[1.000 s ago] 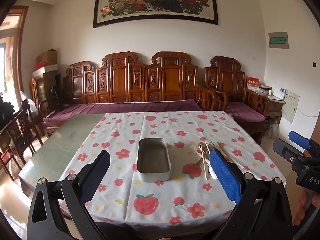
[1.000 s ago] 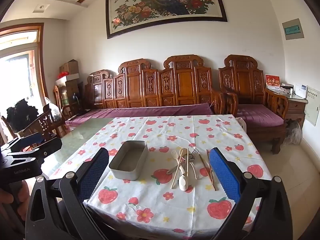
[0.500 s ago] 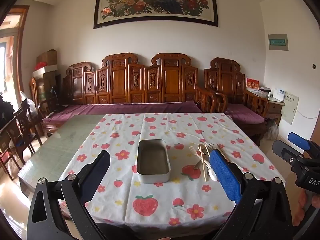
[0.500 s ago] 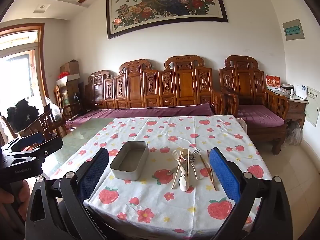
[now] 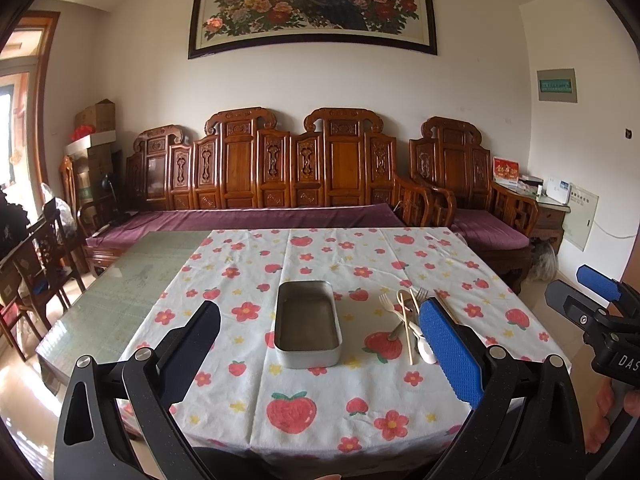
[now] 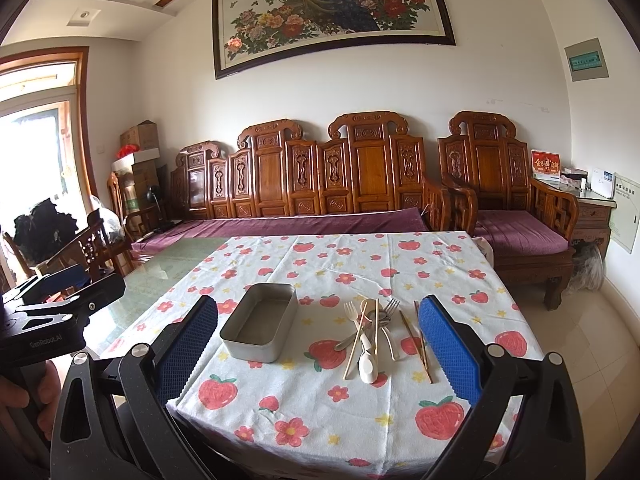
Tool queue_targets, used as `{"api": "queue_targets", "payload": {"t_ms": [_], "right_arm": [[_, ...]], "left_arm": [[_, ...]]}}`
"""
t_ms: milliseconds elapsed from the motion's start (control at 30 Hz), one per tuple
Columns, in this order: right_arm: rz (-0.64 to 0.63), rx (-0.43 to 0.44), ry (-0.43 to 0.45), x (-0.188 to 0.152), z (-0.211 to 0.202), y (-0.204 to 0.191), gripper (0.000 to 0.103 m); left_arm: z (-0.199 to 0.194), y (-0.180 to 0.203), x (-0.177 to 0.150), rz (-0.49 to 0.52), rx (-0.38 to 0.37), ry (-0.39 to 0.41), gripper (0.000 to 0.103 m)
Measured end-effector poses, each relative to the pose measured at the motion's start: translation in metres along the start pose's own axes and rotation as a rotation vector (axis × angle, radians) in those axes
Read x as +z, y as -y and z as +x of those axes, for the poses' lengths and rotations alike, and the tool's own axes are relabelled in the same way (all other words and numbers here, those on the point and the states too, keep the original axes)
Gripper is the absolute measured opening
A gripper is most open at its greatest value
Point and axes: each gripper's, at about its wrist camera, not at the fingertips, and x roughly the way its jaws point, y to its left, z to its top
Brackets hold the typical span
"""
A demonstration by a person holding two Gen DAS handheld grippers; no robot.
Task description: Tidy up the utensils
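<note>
An empty metal tin sits mid-table on the strawberry-print cloth. Right of it lies a loose pile of utensils: forks, a white spoon, chopsticks. My left gripper hovers open near the table's front edge, short of the tin, holding nothing. My right gripper is open too, held back from the front edge with the pile between its fingers' line of sight. In the left wrist view the right gripper shows at far right.
The cloth covers only the right part of the table; bare glass top lies to the left. A carved wooden bench with purple cushions stands behind, dining chairs at left. A hand holds the left gripper handle.
Both views have shifted only slightly; the table looks marginally lower and farther in frame. Nothing on the table has moved and both grippers stay open.
</note>
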Motion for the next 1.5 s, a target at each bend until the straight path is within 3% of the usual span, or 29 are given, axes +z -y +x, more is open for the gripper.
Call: {"api": "queue_targets", "payload": {"t_ms": [1033,1067,1200,1500], "right_arm": [[0.001,0.001,0.003,0.001,-0.003,0.000,0.101],[0.001,0.001,0.003,0.001,-0.003,0.000,0.101],[0.000,0.001,0.004,0.001,-0.003,0.001,0.101],[0.001,0.001,0.003,0.002,-0.004,0.000,0.101]], "left_arm": [[0.000,0.001,0.002,0.001,0.000,0.010,0.097],[-0.008,-0.004,0.018,-0.001,0.001,0.012,0.097],[-0.008,-0.006,0.027,-0.006,-0.007,0.011,0.097],[-0.009,-0.005,0.028,-0.001,-0.004,0.015,0.097]]}}
